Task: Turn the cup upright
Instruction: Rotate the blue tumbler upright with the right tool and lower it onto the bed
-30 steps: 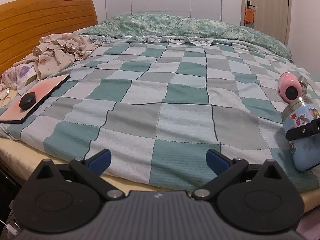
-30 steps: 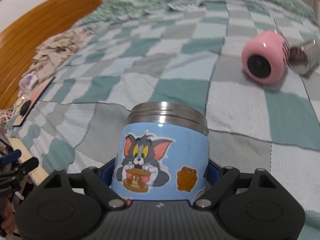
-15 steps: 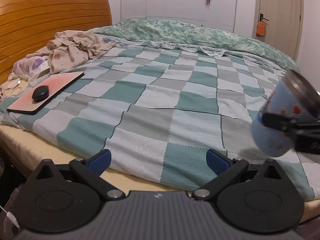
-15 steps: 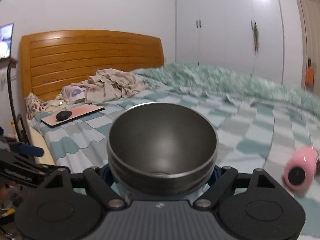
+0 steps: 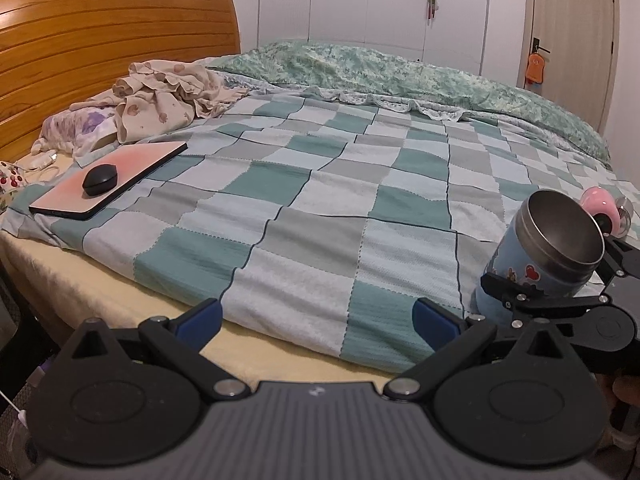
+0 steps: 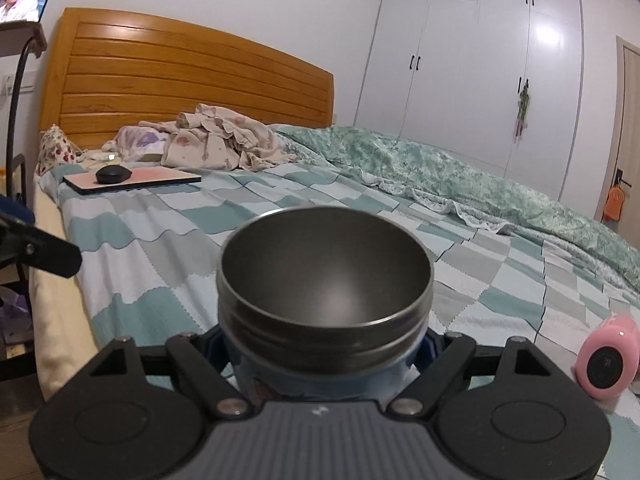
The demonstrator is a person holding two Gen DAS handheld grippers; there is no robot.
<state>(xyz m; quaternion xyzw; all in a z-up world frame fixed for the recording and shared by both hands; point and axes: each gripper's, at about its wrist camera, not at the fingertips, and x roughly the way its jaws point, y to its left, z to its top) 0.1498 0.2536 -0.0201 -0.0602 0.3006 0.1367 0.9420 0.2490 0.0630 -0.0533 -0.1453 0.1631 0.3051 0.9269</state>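
Observation:
The cup (image 5: 536, 256) is a light blue steel cup with cartoon stickers and a bare metal rim. It stands mouth up, tilted a little, with its base at the checked blanket near the bed's front right edge. My right gripper (image 6: 324, 356) is shut on the cup (image 6: 324, 280) around its body; its open steel mouth fills the right wrist view. The right gripper (image 5: 560, 296) also shows in the left wrist view. My left gripper (image 5: 316, 316) is open and empty, hovering at the bed's front edge, left of the cup.
A pink lid (image 6: 606, 362) lies on the blanket right of the cup. A pink tablet (image 5: 116, 178) with a black mouse (image 5: 100, 178) on it lies at the left. Crumpled clothes (image 5: 168, 98) sit by the wooden headboard (image 5: 100, 52). A green quilt (image 5: 400, 72) is bunched along the far side.
My right gripper has turned the cup over from mouth down to mouth up and brought it down towards the blanket. The left gripper has drawn back and stayed open.

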